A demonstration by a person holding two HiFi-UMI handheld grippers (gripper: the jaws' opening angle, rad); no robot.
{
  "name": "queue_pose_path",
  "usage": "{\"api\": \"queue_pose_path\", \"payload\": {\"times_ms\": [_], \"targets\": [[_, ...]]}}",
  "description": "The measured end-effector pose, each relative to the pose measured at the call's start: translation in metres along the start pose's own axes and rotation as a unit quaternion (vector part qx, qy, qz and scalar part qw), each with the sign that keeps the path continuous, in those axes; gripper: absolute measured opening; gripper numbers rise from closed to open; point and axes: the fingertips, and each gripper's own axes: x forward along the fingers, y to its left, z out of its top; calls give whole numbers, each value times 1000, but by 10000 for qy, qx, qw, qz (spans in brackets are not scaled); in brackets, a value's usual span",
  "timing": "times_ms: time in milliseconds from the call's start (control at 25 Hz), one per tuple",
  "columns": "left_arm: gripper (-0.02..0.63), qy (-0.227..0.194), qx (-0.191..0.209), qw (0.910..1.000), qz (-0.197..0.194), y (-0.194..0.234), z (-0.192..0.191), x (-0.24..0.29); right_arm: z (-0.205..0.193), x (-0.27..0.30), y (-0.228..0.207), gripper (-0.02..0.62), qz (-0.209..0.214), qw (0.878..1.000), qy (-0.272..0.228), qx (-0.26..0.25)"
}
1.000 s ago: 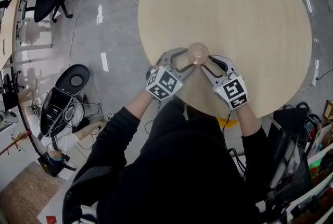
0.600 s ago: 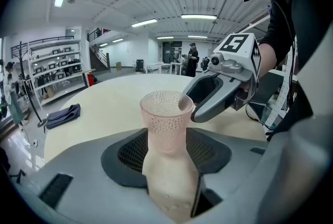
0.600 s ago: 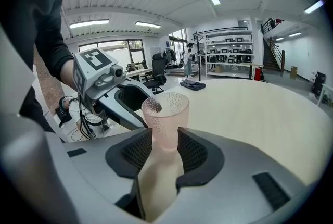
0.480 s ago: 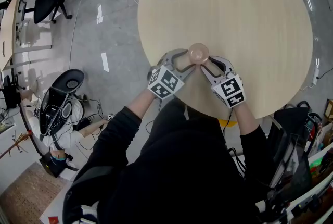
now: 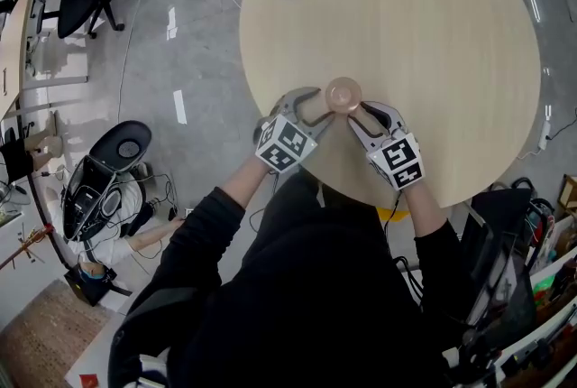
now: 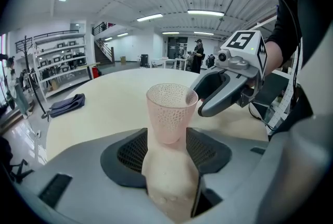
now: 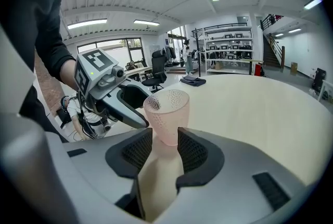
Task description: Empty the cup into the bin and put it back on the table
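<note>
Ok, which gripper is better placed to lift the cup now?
Right, probably. The right gripper has its pads snug against the lower sides of the cup, so it looks ready to lift. The left gripper only straddles the cup, with wider jaws and gaps showing.

No legible text, label, brand, number or sign is found in any view. The cubes on the left gripper and right gripper bear only black-and-white square marker patterns, without lettering.
</note>
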Motion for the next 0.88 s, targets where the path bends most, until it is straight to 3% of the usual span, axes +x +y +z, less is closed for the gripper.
{"api": "queue_pose_path", "payload": {"times_ms": [200,480,680,880], "targets": [[239,-249,-308,9991,148,-4,3,-19,-4,-10,1,160,-51,9999,-30,124],[220,-633,-568,9964,-24,-21,22,-58,11,-33,6,156,-160,9992,-279,233],[106,-964,-795,9921,-92,-35,35,-84,28,-57,18,40,-162,9967,-647,454],[35,-1506,-1025,9828,-306,-55,69,-108,54,-80,32,15,-188,9934,-1023,483]]}}
